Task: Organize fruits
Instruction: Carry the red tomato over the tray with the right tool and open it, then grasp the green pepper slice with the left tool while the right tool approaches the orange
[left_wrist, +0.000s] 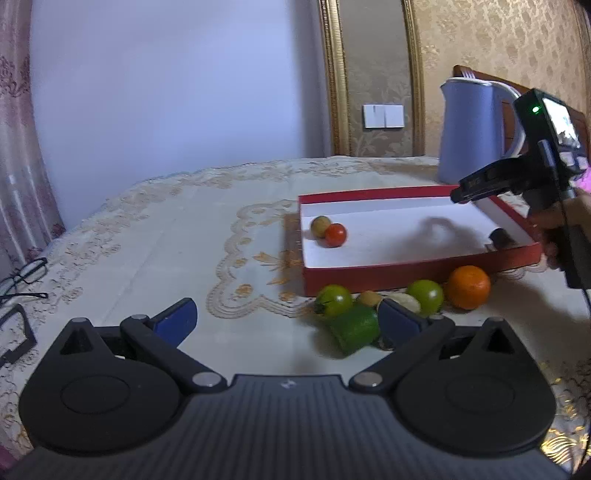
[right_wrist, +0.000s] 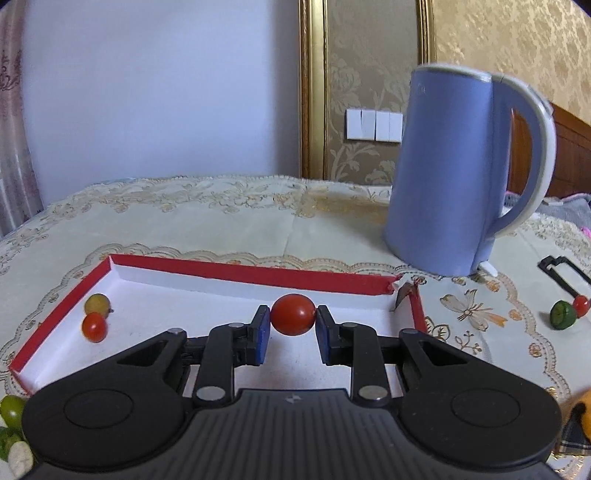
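Here, a red cherry tomato (right_wrist: 293, 314) pinched between the blue pads (right_wrist: 262, 334) of the right gripper (right_wrist: 291, 332), held above the white floor of the red-walled box (right_wrist: 236, 271). In the box's far-left corner, a yellowish tomato (right_wrist: 97, 303) touching a smaller red tomato (right_wrist: 94, 326). Near corner of the box cut off behind the gripper body. Left gripper (left_wrist: 284, 323) spread wide, empty, low over the tablecloth (left_wrist: 166, 229); right pad (left_wrist: 397, 323) partly hiding a green cut fruit (left_wrist: 354, 328) and something dark beneath it, hard to make out. Just in front of the box: two green tomatoes (left_wrist: 334, 300), an orange (left_wrist: 468, 287), pale pieces between. Blue kettle (right_wrist: 450, 177) behind the box. Eyeglasses (left_wrist: 22, 277) at the left edge, cropped.
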